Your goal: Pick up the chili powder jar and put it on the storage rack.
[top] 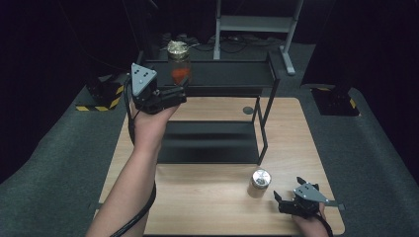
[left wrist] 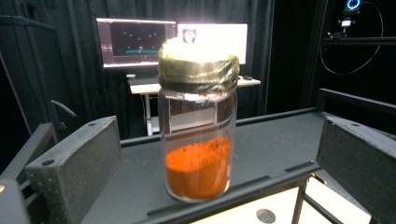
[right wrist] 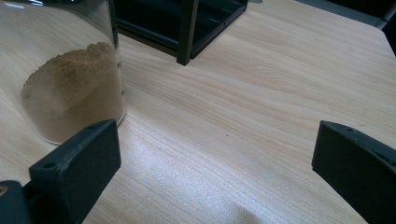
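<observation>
Jar (left wrist: pixel 198 135) holds orange powder (left wrist: pixel 198 171) on shelf (left wrist: pixel 275 144).

left tongs (top: pixel 184 89): black, grey three-cornered plate with screws, black cable | right tongs (top: pixel 277 198): same build | forearms: bare, no sleeves

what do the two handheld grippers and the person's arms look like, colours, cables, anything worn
Both the left gripper and the right gripper are black, each topped by a grey three-cornered plate with small dark dots. Their jaws are flat black blocks with small holes. A black cable trails from each gripper, the left one running along the left forearm, which is bare, with no sleeve in sight.
</observation>
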Tool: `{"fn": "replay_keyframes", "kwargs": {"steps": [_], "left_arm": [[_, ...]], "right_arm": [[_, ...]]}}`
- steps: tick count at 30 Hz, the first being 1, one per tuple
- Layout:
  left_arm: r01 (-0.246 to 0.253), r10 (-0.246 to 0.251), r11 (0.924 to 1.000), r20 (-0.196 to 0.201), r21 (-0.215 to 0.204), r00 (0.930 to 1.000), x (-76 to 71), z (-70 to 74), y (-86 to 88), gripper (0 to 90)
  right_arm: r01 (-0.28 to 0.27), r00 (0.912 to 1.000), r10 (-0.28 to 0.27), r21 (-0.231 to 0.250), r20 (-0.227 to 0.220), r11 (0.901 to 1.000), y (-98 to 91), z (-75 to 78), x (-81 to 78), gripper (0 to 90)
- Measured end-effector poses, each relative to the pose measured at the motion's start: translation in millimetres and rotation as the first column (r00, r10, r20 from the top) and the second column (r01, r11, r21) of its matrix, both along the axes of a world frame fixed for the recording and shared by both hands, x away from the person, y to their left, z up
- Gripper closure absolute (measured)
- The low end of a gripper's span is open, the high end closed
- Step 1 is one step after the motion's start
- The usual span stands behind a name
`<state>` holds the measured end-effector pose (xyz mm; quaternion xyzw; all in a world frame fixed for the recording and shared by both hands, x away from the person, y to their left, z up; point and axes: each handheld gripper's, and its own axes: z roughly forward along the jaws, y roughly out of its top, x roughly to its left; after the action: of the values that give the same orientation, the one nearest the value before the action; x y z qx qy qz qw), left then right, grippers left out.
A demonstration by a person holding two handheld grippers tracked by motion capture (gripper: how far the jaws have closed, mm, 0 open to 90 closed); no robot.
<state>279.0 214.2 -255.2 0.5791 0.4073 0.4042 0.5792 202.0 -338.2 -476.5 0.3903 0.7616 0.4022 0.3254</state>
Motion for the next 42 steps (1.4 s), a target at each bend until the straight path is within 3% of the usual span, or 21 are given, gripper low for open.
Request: {"fn": "replay_keyframes", "kwargs": {"steps": [20,24,42], "left_arm": [[0.008,-0.007,0.9991,-0.008,0.042,0.9999,-42.4,-33.9,1.7,0.4],[0.011,-0.011,0.9981,-0.015,0.061,0.9998,-49.9,-47.3,1.4,0.4],[0.029,-0.024,0.9978,-0.087,0.06,0.996,-69.3,-103.3,6.3,0.4]], "right_arm": [[-0.003,1.0,0.003,-0.003,0.0,1.0,0.1,0.1,0.3,0.2],[-0.002,1.0,0.002,-0.002,-0.001,1.0,0.1,0.1,0.3,0.2],[-0.001,1.0,0.001,-0.006,0.001,1.0,1.0,0.0,0.0,0.2]]}}
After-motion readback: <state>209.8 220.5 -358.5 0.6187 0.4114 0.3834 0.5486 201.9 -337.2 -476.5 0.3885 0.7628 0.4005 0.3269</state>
